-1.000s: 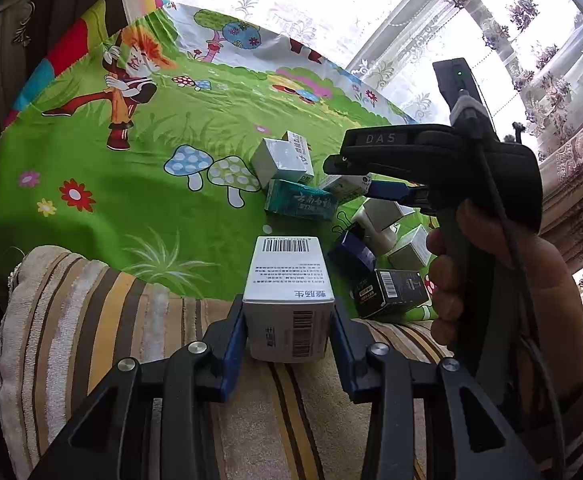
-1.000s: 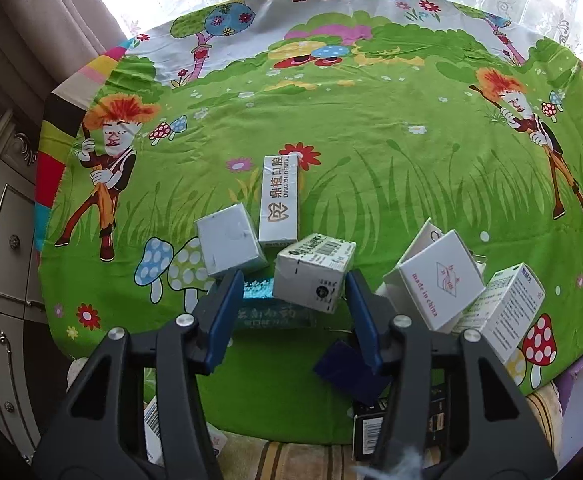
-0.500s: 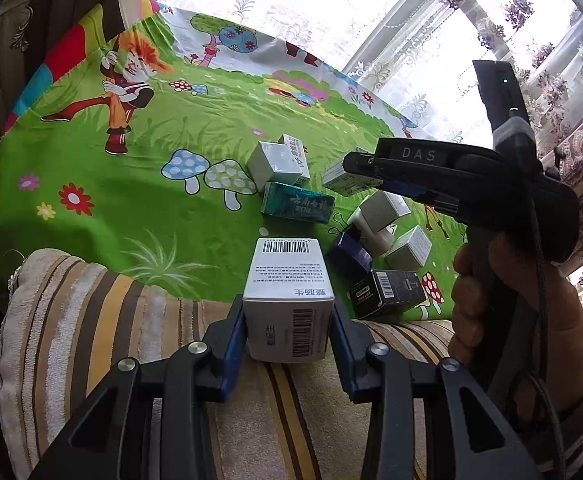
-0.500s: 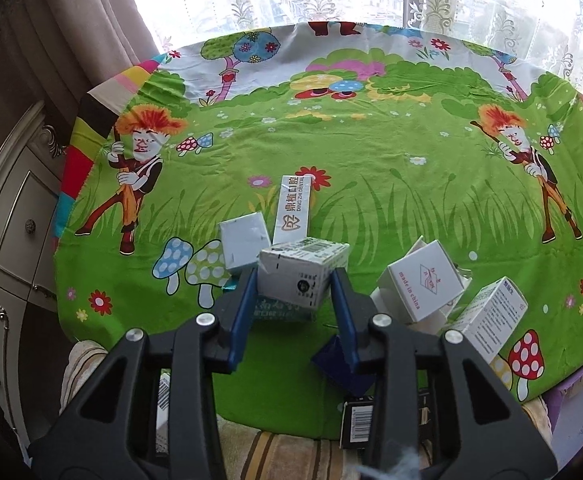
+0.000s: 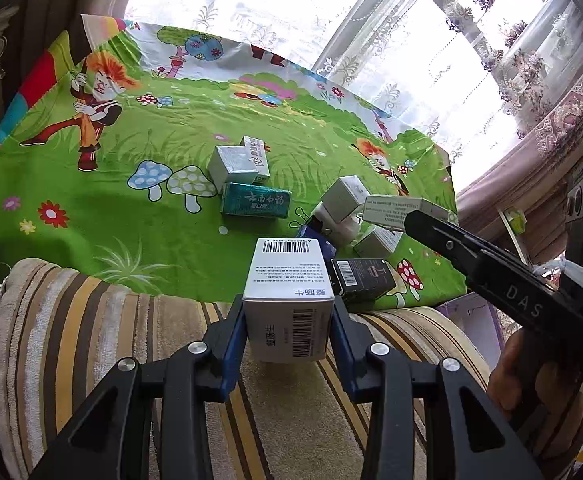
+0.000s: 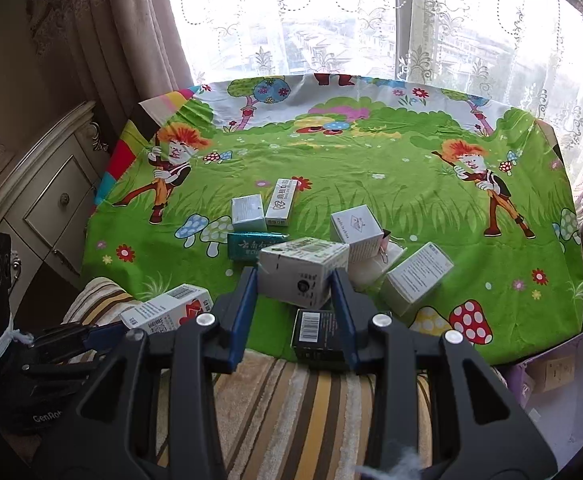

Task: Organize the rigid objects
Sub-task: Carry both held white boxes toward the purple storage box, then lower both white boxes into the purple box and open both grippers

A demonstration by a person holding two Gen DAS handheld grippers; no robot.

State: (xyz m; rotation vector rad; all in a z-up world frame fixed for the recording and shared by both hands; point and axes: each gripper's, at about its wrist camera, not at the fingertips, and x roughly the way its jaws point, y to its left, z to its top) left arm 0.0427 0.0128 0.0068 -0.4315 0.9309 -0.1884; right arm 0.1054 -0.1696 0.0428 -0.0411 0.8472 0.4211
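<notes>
The left gripper [image 5: 289, 334] clamps a white barcoded box [image 5: 287, 300] above the striped cushion [image 5: 91, 332], while the right gripper [image 6: 295, 292] squeezes a white carton [image 6: 301, 270], seemingly lifted above the green cartoon cloth [image 6: 371, 176] near a black box [image 6: 317, 334].

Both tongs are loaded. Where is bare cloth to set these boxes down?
Bare cloth lies left of the teal carton, around the printed mushrooms; also the far green half behind the slim white box. Crowded: the white cube box, tilted white box and black box.
</notes>
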